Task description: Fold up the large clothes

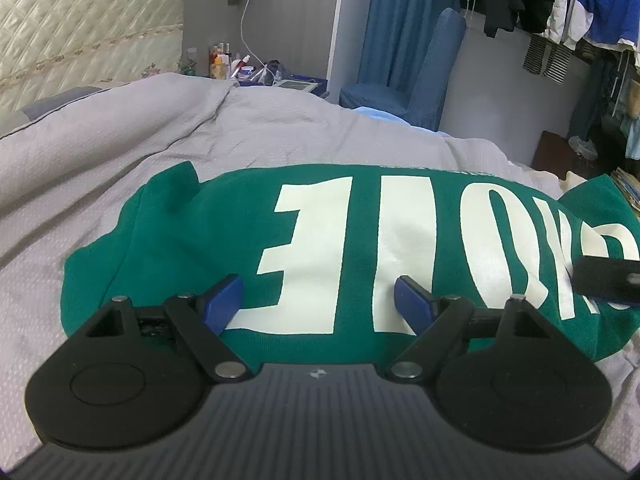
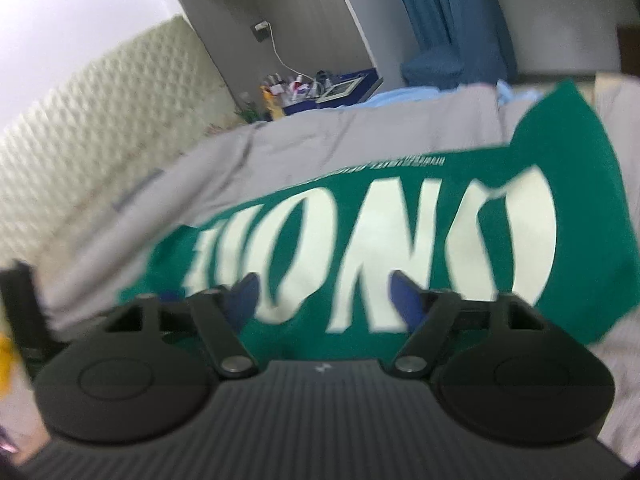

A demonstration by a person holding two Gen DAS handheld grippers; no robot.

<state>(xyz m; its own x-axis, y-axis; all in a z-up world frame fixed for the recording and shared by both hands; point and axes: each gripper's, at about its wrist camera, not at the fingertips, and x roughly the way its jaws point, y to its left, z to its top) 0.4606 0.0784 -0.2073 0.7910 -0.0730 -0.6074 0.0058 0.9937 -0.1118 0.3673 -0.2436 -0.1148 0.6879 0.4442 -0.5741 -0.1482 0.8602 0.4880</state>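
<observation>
A green sweatshirt [image 1: 224,232] with large cream letters lies folded into a long strip across the grey bedspread [image 1: 120,152]. My left gripper [image 1: 318,294] is open and empty, its blue pads just above the garment's near edge. My right gripper [image 2: 324,286] is open and empty too, over the same garment [image 2: 580,184]; this view is blurred by motion. Part of the right gripper's black finger [image 1: 608,278] shows at the right edge of the left wrist view, over the sweatshirt's right end.
A quilted headboard [image 1: 80,20] is at the back left. A cluttered nightstand [image 1: 248,70], a blue covered chair [image 1: 420,72] and a rack of hanging clothes [image 1: 560,8] stand beyond the bed. A light blue cloth [image 2: 420,94] lies at the bed's far edge.
</observation>
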